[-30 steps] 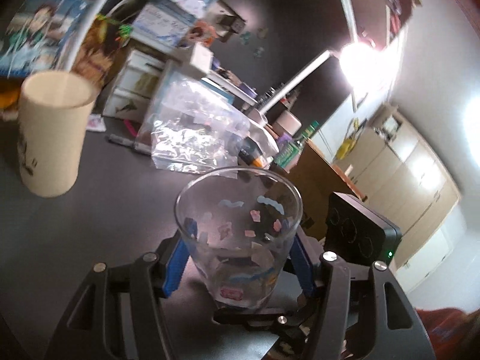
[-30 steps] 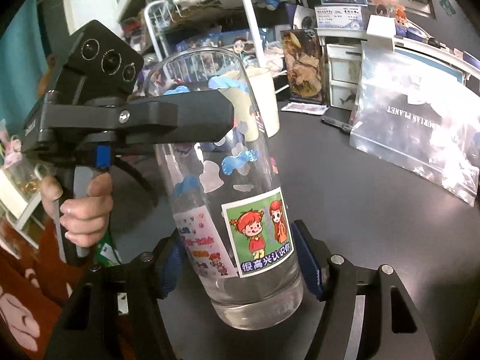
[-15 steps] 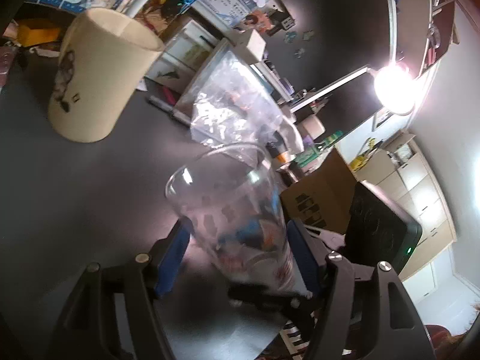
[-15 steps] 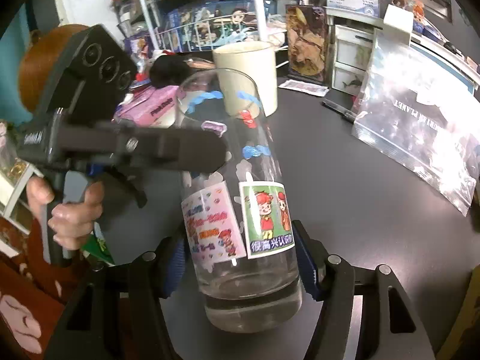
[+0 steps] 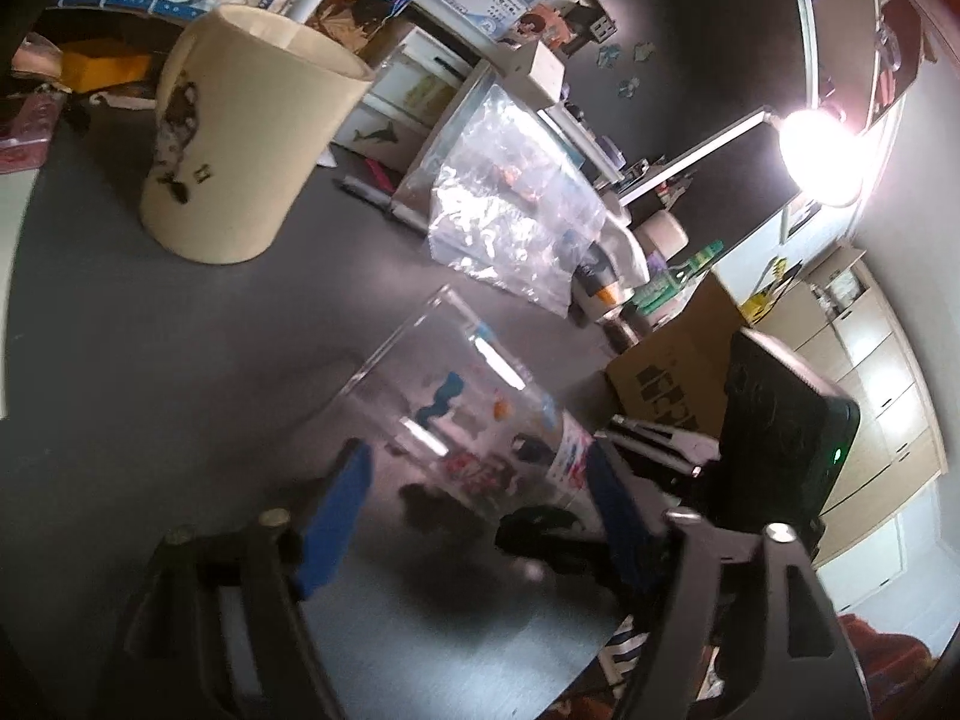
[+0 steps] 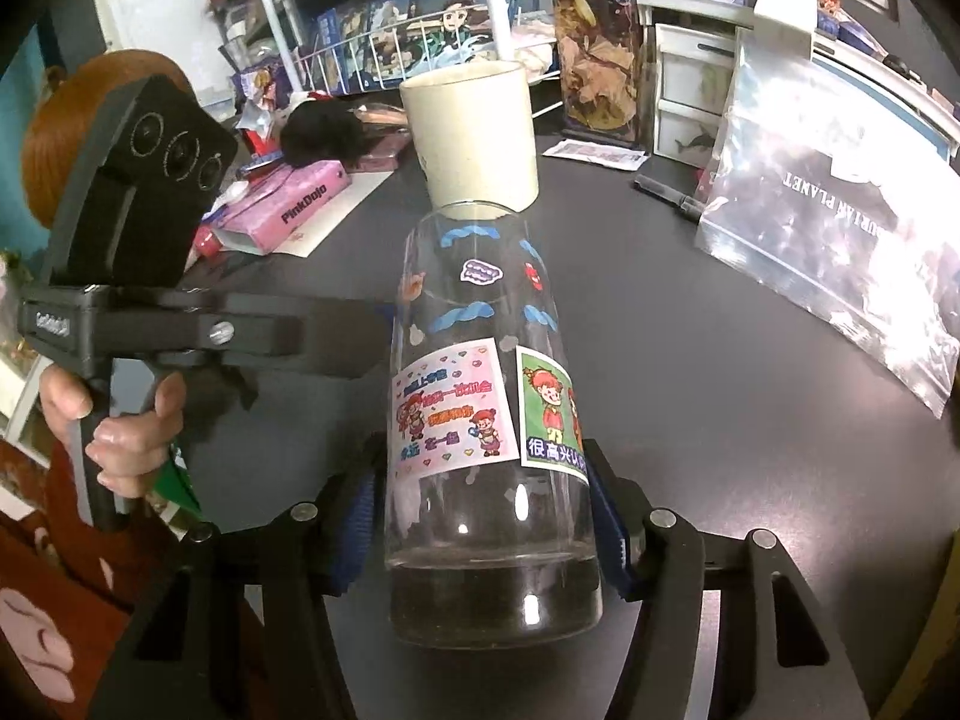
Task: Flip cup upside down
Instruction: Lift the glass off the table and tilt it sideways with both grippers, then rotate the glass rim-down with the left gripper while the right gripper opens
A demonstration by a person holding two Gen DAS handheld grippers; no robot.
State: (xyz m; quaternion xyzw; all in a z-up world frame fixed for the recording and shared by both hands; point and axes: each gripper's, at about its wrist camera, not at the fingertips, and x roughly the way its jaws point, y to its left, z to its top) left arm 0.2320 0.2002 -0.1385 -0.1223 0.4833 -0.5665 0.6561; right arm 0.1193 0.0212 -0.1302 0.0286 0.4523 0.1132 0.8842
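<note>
Left wrist view:
Cup: the clear glass cup with stickers lies tilted between the blue pads, mouth towards the beige cup, base towards the camera; it is blurred.
Left hand-held gripper: its pads flank the glass, the right one seemingly touching, the left one apparently a little off; whether it clamps I cannot tell.
Counter: dark, with a plastic bag and a pen beyond the glass.

Right wrist view:
Cup: the glass leans away from the camera, its thick base nearest, its rim in front of the beige cup.
Right hand-held gripper: clamped on the lower body just above the base, probably so the wrist can roll the glass over.
Left hand-held gripper: reaches in from the left at mid-height, likely steadying the glass; contact is hidden.
Progress: tipped partway, not yet inverted, I judge.
</note>
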